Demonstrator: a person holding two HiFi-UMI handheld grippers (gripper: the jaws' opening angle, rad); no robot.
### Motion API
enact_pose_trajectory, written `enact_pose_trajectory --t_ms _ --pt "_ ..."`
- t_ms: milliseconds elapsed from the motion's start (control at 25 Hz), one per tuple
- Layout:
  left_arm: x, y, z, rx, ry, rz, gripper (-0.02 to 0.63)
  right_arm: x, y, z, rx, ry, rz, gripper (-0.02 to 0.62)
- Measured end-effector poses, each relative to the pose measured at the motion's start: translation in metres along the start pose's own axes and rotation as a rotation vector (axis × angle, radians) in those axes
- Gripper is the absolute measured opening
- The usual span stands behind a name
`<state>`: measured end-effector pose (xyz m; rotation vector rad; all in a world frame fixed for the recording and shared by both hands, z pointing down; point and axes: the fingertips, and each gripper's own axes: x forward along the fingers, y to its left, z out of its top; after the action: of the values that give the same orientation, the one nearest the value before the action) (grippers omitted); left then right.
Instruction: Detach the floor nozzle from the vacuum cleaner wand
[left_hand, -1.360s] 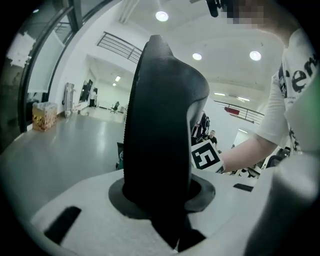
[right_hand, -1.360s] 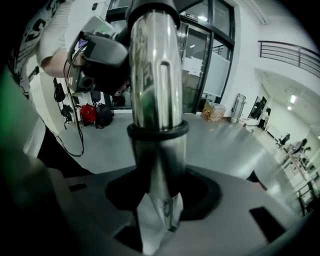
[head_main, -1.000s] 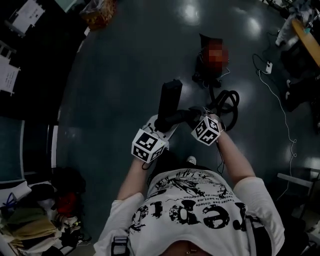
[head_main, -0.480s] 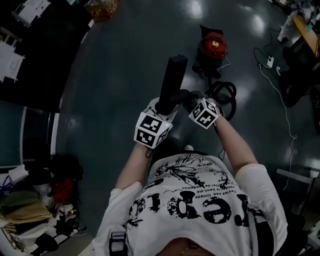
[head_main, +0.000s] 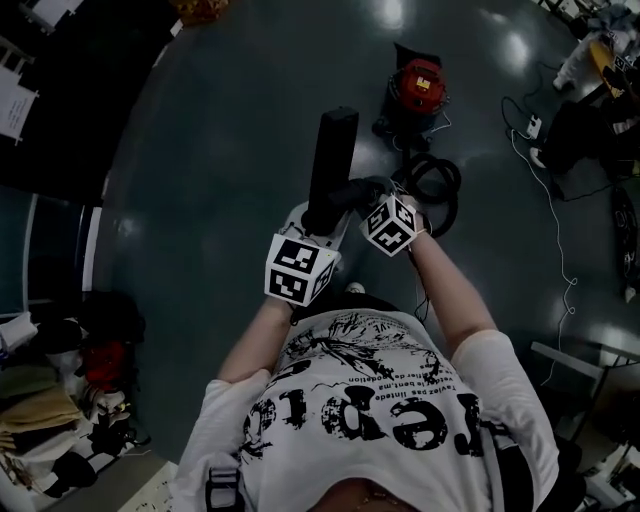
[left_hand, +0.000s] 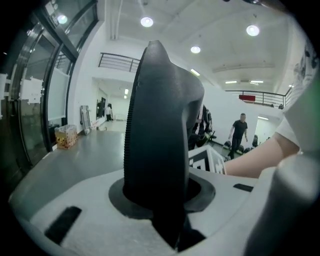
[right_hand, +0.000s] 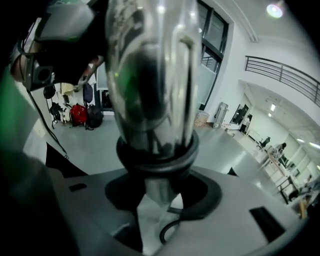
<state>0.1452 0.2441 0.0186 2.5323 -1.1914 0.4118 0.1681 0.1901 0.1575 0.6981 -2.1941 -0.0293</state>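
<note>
We see the floor nozzle (head_main: 333, 160) ahead of the left gripper (head_main: 318, 228), the wand (head_main: 358, 192) to its right by the right gripper (head_main: 375, 200); beyond, the hose (head_main: 432, 185) lies before the canister (head_main: 418, 85) on the floor (head_main: 230, 150).

glossy grey floor (head_main: 220, 150) with lamp glare; bags (head_main: 45, 415) heaped lower left; person in black (left_hand: 240, 132) standing far off.
</note>
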Motion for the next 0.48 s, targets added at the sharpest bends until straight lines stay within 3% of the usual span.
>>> enact_pose_trajectory --t_ms 80,120,240,320,480 --pt "-0.012 0.012 0.034 -0.044 -0.143 0.011 0.106 0.003 -0.011 -0.018 0.018 0.047 -0.007 0.17" --pt "-0.014 0.018 0.047 -0.057 -0.168 0.004 0.103 0.004 -0.017 -0.027 0.031 0.061 -0.009 0.171" --pt "-0.007 0.025 0.039 0.048 -0.036 -0.037 0.104 0.009 -0.018 -0.028 0.04 0.064 0.007 0.17" --pt "-0.004 0.026 0.023 0.102 0.009 -0.035 0.104 0.012 -0.015 -0.024 0.058 0.057 0.021 0.172" --pt "0.008 0.047 0.001 -0.007 0.005 -0.047 0.104 0.036 -0.026 -0.025 0.064 0.077 0.046 0.172"
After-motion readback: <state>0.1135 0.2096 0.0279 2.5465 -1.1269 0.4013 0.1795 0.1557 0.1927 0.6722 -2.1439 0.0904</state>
